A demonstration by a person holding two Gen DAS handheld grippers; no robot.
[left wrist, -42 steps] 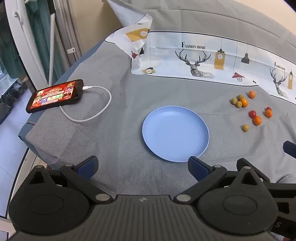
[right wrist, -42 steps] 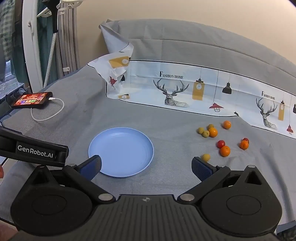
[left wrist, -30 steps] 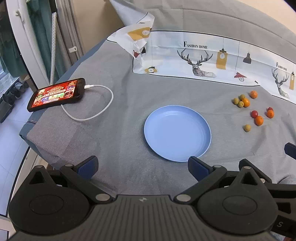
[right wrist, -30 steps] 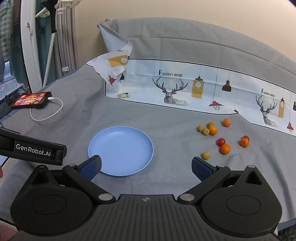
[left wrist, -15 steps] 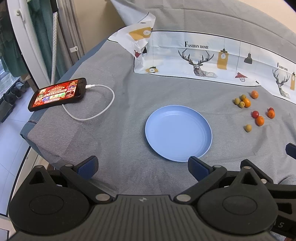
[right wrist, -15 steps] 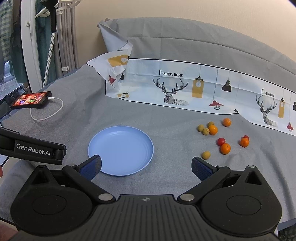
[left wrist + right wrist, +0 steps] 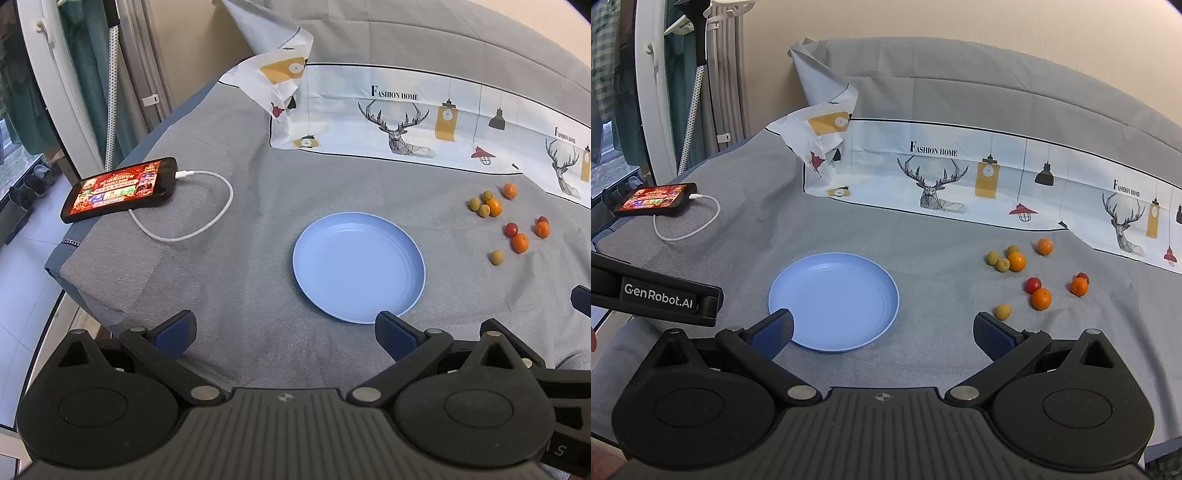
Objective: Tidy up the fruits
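Observation:
An empty light-blue plate (image 7: 358, 236) (image 7: 849, 269) lies on the grey cloth. To its right sit several small fruits: oranges (image 7: 1041, 298), red ones (image 7: 1032, 284) and yellow-green ones (image 7: 1002, 311); the left wrist view shows them at far right (image 7: 520, 242). My left gripper (image 7: 284, 332) hovers open near the plate's front-left edge, holding nothing. My right gripper (image 7: 882, 332) is open too, over the plate's front rim, its right fingertip (image 7: 991, 334) close to the nearest yellow-green fruit. The left gripper's body (image 7: 657, 295) shows at the left of the right wrist view.
A lit phone (image 7: 118, 188) on a white charging cable (image 7: 207, 221) lies at the table's left edge. A deer-print cloth (image 7: 406, 118) drapes along the back. A curtain and door frame (image 7: 55, 74) stand beyond the left edge.
Both views have shifted only slightly; the plate and fruits keep their places and both grippers stay open.

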